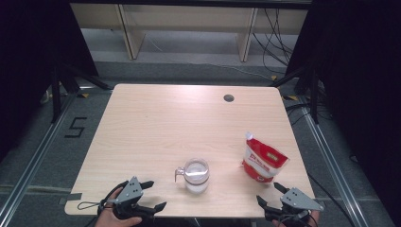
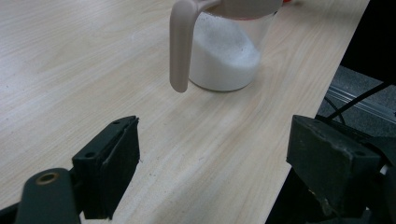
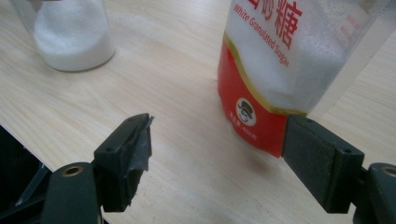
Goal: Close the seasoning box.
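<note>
Both tongs stand apart, holding nothing: the left tongs (image 1: 150, 195) just left of the sugar-filled jug (image 1: 196, 175), the right tongs (image 1: 269, 193) right of it, below the sugar bag (image 1: 263, 162).

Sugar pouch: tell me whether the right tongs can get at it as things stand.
Probably yes. The right tongs stand open just short of the sugar pouch, with bare table between them. The cup sits well off to the side.
</note>
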A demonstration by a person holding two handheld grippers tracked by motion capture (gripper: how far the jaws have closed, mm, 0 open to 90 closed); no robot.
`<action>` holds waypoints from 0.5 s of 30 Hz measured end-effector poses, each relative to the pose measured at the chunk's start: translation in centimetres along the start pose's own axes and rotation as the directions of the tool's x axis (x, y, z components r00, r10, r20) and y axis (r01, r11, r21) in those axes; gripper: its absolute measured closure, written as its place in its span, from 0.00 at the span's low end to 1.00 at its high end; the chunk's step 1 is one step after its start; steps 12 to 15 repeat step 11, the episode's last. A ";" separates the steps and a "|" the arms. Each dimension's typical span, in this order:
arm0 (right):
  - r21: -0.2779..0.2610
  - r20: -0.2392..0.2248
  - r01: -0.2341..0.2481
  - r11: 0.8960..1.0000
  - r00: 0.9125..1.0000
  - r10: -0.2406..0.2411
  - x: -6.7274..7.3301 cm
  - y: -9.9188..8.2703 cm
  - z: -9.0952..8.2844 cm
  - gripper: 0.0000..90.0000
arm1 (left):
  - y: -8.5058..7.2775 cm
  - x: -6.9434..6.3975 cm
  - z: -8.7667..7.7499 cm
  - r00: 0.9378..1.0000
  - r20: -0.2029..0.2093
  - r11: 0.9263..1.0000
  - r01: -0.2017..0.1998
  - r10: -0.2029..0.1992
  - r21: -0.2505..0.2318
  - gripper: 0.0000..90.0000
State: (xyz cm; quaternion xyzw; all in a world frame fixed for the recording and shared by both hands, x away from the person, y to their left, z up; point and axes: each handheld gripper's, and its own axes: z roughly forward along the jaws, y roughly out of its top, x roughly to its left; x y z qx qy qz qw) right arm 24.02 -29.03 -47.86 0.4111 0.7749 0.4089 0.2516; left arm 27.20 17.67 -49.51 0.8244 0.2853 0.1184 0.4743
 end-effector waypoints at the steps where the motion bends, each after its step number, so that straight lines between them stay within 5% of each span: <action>1: 0.001 0.001 0.001 1.000 1.000 -0.001 0.0 0.0 0.0 0.28 | 0.0 -0.1 0.0 1.000 0.000 1.000 0.028 -0.028 0.006 0.19; 15: -0.019 0.011 0.036 0.999 0.999 -0.036 -0.3 0.0 0.2 0.28 | -0.1 -0.1 0.1 1.000 -0.006 1.000 0.022 -0.022 0.004 0.19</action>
